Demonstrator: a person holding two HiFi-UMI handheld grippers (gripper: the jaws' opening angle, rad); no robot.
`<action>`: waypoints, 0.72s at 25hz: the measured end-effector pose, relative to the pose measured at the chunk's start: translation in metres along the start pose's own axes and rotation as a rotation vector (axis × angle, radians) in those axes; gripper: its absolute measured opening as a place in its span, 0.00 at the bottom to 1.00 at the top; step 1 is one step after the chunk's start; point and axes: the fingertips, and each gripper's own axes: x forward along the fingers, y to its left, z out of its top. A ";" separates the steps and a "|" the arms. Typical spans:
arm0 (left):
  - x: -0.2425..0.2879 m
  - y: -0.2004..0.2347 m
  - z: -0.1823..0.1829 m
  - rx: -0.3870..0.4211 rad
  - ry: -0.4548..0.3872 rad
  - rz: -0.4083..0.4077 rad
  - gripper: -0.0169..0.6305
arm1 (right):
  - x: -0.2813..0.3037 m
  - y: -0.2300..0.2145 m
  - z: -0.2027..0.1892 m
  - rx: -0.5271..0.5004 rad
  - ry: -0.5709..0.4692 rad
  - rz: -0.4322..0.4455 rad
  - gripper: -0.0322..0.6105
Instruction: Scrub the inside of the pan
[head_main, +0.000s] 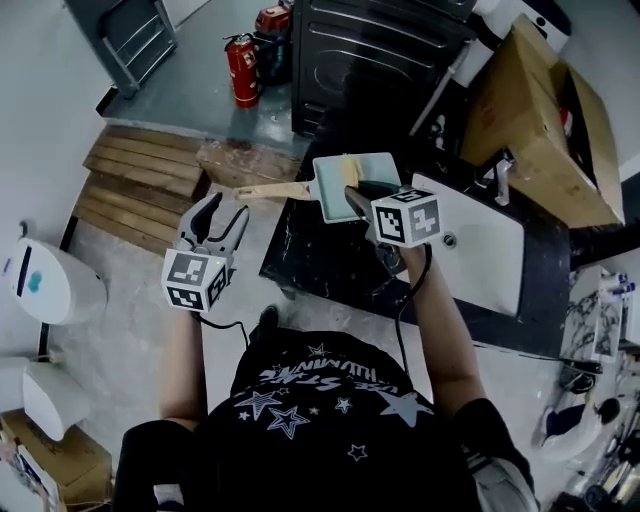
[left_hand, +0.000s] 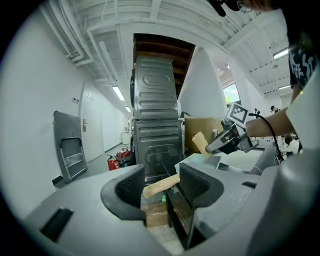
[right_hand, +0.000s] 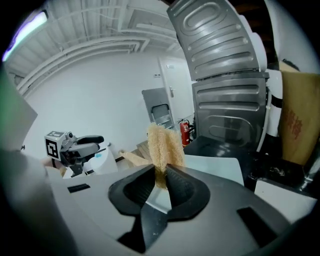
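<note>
A pale teal square pan (head_main: 352, 177) lies at the corner of the black counter (head_main: 320, 265), its wooden handle (head_main: 272, 190) sticking out to the left over the floor. My right gripper (head_main: 352, 194) is over the pan, shut on a tan fibrous scrubber (right_hand: 162, 142) that stands up from its jaws. My left gripper (head_main: 222, 212) hovers left of the handle's end, open and holding nothing. In the left gripper view the wooden handle (left_hand: 161, 185) shows beyond the gap between the pads, untouched. In the right gripper view the pan (right_hand: 215, 167) lies just past the jaws.
A white sink (head_main: 480, 240) is set in the counter right of the pan. Behind it stand a black appliance (head_main: 370, 50) and a cardboard box (head_main: 540, 120). A red fire extinguisher (head_main: 243, 68) and wooden steps (head_main: 140, 185) are on the floor at left.
</note>
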 end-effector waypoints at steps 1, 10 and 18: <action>-0.002 -0.008 0.001 -0.005 -0.005 0.010 0.37 | -0.006 -0.003 0.000 -0.008 -0.028 -0.010 0.16; -0.013 -0.089 -0.006 -0.060 0.000 0.046 0.30 | -0.053 -0.001 -0.025 -0.107 -0.111 0.070 0.16; -0.021 -0.160 -0.012 -0.098 -0.008 0.087 0.09 | -0.102 0.007 -0.066 -0.182 -0.132 0.136 0.15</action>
